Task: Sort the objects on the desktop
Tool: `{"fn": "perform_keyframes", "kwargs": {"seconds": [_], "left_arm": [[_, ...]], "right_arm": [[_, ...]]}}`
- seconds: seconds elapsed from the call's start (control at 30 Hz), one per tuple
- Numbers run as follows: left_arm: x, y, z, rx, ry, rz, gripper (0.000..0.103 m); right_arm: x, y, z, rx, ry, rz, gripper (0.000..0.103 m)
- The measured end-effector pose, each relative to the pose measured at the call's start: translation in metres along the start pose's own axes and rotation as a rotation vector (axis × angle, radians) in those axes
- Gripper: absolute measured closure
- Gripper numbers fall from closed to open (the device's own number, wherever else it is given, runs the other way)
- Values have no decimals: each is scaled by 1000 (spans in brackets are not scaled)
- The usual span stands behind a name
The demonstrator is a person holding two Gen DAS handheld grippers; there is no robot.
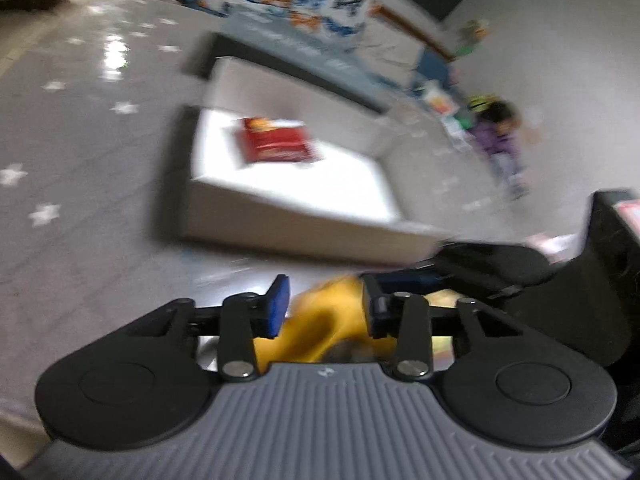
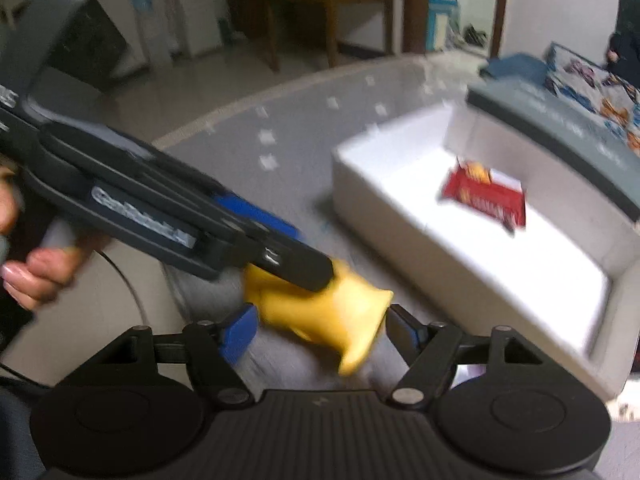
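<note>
The yellow soft bag (image 2: 320, 312) is crumpled and blurred, lifted above the grey star-patterned mat (image 1: 80, 140), near the white box (image 2: 472, 264). The left gripper (image 1: 324, 308) is clenched on it. It also lies between the right gripper's (image 2: 320, 332) pads; I cannot tell if they press it. A red packet (image 2: 486, 198) lies in the box; its writing is unreadable.
</note>
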State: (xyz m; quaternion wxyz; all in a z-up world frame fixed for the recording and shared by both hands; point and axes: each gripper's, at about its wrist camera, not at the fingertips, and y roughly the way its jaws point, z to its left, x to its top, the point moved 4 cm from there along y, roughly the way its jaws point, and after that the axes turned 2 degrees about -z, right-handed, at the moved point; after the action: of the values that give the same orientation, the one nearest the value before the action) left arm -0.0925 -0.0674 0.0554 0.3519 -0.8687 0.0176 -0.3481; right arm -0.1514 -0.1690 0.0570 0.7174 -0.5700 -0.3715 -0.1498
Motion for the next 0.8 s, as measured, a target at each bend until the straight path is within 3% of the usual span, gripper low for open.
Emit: {"fn": "perform_keyframes", "kwargs": {"seconds": [0.03,0.13,0.27,0.4,0.57,0.8], "left_arm": [[7,1,-8,-15,8,-8,64],[24,8,-24,31,103,-51,64],[32,10,-15,66,128,-52,64],[16,-2,6,76,98,-31,64],[-14,-26,23,117,87,20,64],[-53,-37,23,93,75,88,64]], "right_arm": [[6,-4,0,-7,-6,-18,35],[19,-12,-6,-83,-46,-63,34],[10,-19,-21,-62,-5,-63,28],[-8,-19,-16,-11,-23,-35,20],[-21,-5,-11,32,-49,21,20],[-25,0,-15,50,-63,52,20]]}}
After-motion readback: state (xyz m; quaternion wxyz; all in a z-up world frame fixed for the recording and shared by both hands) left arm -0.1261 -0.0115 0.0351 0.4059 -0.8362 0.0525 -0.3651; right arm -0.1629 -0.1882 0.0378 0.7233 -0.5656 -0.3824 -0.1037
